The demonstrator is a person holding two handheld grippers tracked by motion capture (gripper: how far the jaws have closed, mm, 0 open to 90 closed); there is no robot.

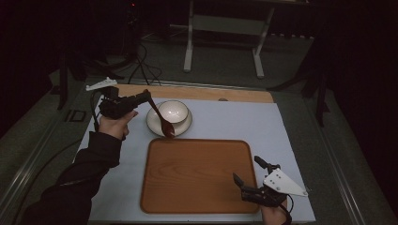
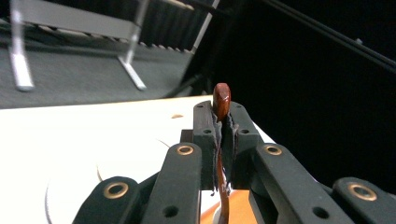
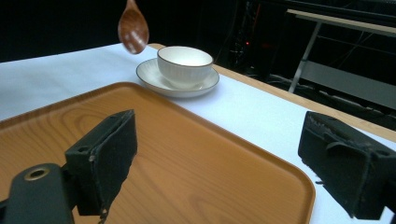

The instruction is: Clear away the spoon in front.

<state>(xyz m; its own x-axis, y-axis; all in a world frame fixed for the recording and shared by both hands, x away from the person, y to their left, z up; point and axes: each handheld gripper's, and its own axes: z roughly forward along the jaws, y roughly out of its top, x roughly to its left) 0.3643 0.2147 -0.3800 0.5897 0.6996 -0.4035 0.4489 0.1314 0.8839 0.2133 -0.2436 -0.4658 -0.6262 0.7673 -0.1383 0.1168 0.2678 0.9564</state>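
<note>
Your left gripper (image 1: pixel 141 99) is clamped on the spoon (image 1: pixel 161 117) handle, long axis slanting down w/ bowl end hanging over the saucer's (image 1: pixel 152 123) near rim just beside the tray (image 1: pixel 197 176), while the right gripper (image 1: pixel 251 174) waits w/ jaws apart at the tray's near-right corner.

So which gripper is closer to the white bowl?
Left. The left gripper holds a wooden spoon right beside the bowl. The right gripper waits open over the tray's near corner, far from it.
</note>
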